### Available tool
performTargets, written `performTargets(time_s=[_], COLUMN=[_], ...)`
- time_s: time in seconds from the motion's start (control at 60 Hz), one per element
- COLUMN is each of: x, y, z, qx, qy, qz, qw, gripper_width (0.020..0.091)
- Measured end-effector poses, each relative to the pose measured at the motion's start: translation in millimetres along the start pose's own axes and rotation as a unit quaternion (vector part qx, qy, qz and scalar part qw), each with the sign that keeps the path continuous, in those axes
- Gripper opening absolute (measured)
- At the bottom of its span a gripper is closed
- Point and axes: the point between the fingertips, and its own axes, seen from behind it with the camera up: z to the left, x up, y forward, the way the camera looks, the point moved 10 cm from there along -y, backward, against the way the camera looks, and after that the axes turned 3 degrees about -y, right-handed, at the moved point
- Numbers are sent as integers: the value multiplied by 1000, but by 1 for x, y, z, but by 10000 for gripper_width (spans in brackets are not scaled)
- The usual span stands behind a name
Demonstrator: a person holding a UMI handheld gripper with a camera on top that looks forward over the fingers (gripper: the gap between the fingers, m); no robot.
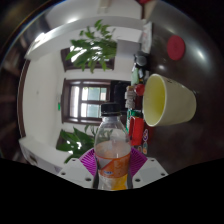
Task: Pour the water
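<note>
Gripping with both purple-padded fingers, my gripper (113,172) pinches a clear plastic bottle (112,148) of orange-tinted liquid; a smooth yellow cup (166,101), tipped sideways, sits just beyond.

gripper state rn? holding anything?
Gripper: shut on the clear plastic bottle with orange liquid, a pink-padded finger on either side, tilted toward the yellow cup.

Clear glossy plastic bottle (113,145); matt yellow cup (167,100) (smooth-looking).
</note>
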Motion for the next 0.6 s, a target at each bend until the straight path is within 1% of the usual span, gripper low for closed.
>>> performTargets(time_s=[0.067, 0.233, 0.267, 0.383, 0.483, 0.6], x=[4, 17, 18, 22, 24, 22], y=[2, 11, 2, 14, 15, 13], z=[0, 4, 5, 2, 3, 2], qx=[4, 27, 28, 30, 35, 28], qy=[56, 192, 219, 286, 309, 301], qz=[-6, -41, -43, -58, -58, -56], qw=[998, 980, 974, 956, 949, 952], gripper_width=[384, 383, 385, 385, 388, 386])
